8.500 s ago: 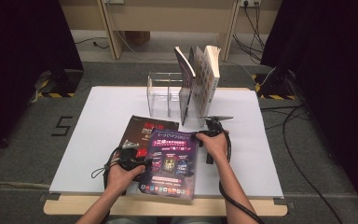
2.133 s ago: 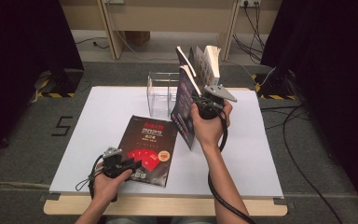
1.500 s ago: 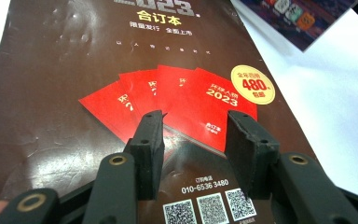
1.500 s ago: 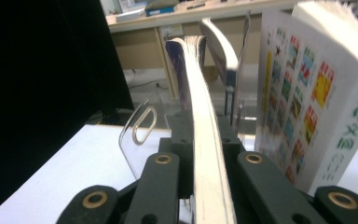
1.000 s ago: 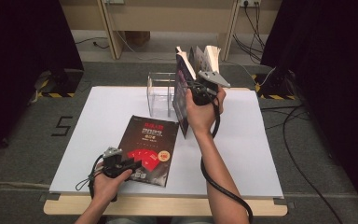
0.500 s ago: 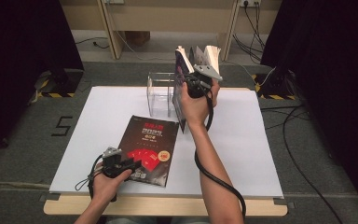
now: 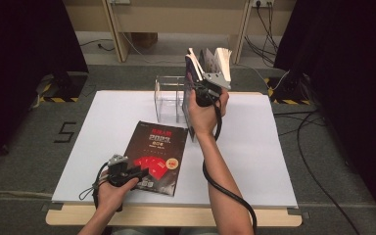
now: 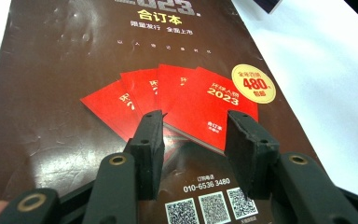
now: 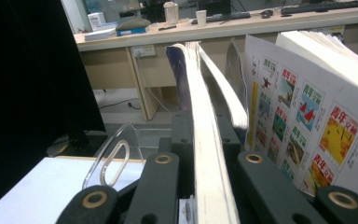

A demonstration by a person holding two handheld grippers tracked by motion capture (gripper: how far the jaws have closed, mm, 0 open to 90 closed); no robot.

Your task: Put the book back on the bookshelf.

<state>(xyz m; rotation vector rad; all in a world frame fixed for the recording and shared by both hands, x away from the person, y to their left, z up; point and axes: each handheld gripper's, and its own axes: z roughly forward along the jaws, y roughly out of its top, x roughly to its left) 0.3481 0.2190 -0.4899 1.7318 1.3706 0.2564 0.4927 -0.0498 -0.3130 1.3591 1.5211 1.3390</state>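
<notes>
Right claw was clamped on the fore edge of a thin dark-covered magazine, which stood upright at the upper centre of the high view, against the clear acrylic file rack. In the right claw view the black jaws pinched the white page block from both sides.

Change over the last two seconds: the hand and the magazine moved up the frame from mid-counter to the rack, and the magazine went from leaning to nearly vertical. Over the last half second the hand barely shifted. Judged: the magazine is at or just inside a slot, in the seating step; whether its lower edge rests on the rack base could not be told.

Orientation: the magazine's long axis ran near-vertical, top edge toward the frame's top, cover facing frame left. White-covered magazines with coloured thumbnails stood just beside it on the right.

Left claw was spread, hovering at the lower left over the near edge of a second dark-brown magazine with red fanned booklets printed on its cover. That one lay flat on the white counter, long axis running up-frame, and stayed put throughout.
</notes>
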